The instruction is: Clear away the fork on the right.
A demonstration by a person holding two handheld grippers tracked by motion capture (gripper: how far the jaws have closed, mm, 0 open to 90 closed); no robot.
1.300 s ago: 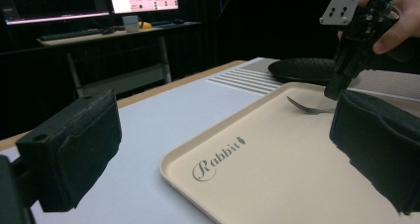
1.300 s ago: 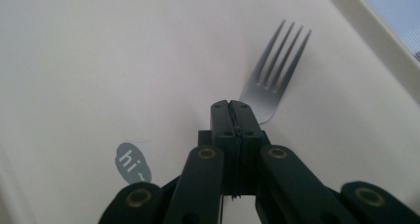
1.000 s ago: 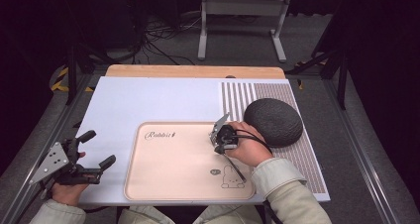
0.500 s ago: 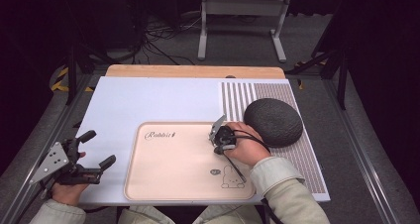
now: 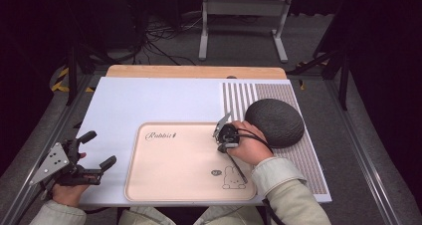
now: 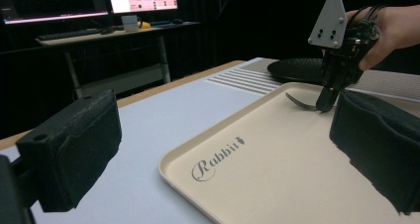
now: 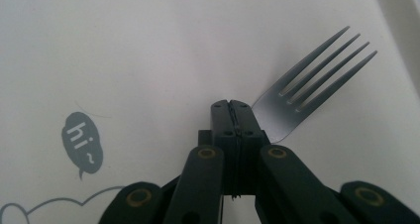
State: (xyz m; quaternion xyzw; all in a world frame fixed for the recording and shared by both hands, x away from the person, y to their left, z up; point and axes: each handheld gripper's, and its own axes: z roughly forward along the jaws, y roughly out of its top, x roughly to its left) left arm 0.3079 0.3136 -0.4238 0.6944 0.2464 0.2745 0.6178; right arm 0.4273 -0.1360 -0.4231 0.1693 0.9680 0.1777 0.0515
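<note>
My right gripper (image 7: 230,105) points down onto the beige tray (image 5: 169,185), jaws pressed together, shut on a metal fork (image 7: 307,85) at its neck. The tines stick out to the right of the jaw tips, low over the tray floor; the handle is hidden behind the gripper. In the left gripper view the fork (image 6: 299,101) juts from the right gripper (image 6: 324,104) near the tray's far rim. My left gripper (image 5: 97,150) is held off the tray's left side at the table's front left, jaws wide apart with nothing between them.
A black domed object (image 5: 274,121) lies on the striped mat (image 5: 239,93) just right of the right hand. The tray carries "Rabbit" lettering (image 5: 161,135) and a rabbit drawing (image 5: 233,177). The pale blue table top (image 5: 149,100) stretches behind the tray.
</note>
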